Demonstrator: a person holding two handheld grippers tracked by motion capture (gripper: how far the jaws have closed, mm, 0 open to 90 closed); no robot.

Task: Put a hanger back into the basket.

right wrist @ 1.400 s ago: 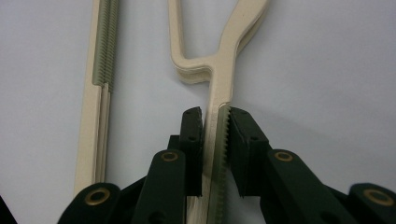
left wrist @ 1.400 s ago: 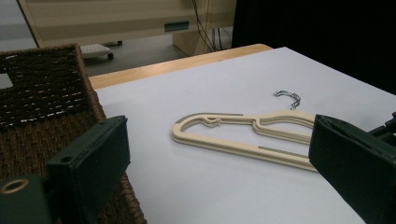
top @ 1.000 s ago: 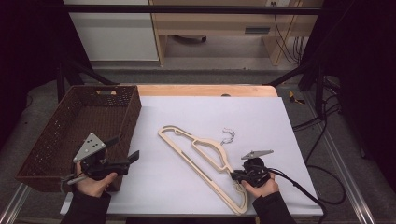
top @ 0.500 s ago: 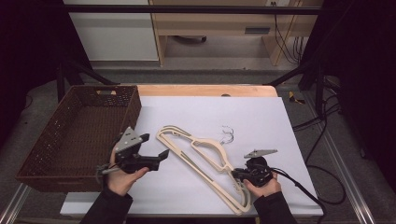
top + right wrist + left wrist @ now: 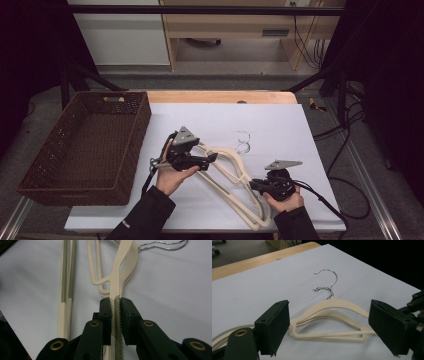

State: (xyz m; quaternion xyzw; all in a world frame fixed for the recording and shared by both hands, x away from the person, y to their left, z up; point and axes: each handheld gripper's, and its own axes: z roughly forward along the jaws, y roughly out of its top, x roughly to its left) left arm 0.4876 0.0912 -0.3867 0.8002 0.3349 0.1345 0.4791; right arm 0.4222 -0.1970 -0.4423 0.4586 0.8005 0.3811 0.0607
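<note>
Two cream plastic hangers (image 5: 257, 217) with metal hooks (image 5: 243, 142) lie stacked on the white sheet (image 5: 280, 125). My right gripper (image 5: 252, 184) is at their near right end. In the right gripper view it (image 5: 115, 301) is shut on the ribbed arm of one hanger (image 5: 120, 272), while the bars of the stack (image 5: 66, 277) lie to the left. My left gripper (image 5: 212, 159) hovers over the hangers' left part, jaws wide open. Its own view (image 5: 330, 315) shows the hangers (image 5: 342, 303) and hooks (image 5: 332, 280) ahead between the jaws, untouched.
An empty dark wicker basket (image 5: 35, 175) stands on the table's left side. The sheet's far and right parts are bare. Cables (image 5: 330, 200) trail off the right edge, and a wooden table edge (image 5: 220, 96) runs along the back.
My left gripper has travelled right from beside the basket to above the hangers' left part. The right gripper has kept its hold and barely moved.
</note>
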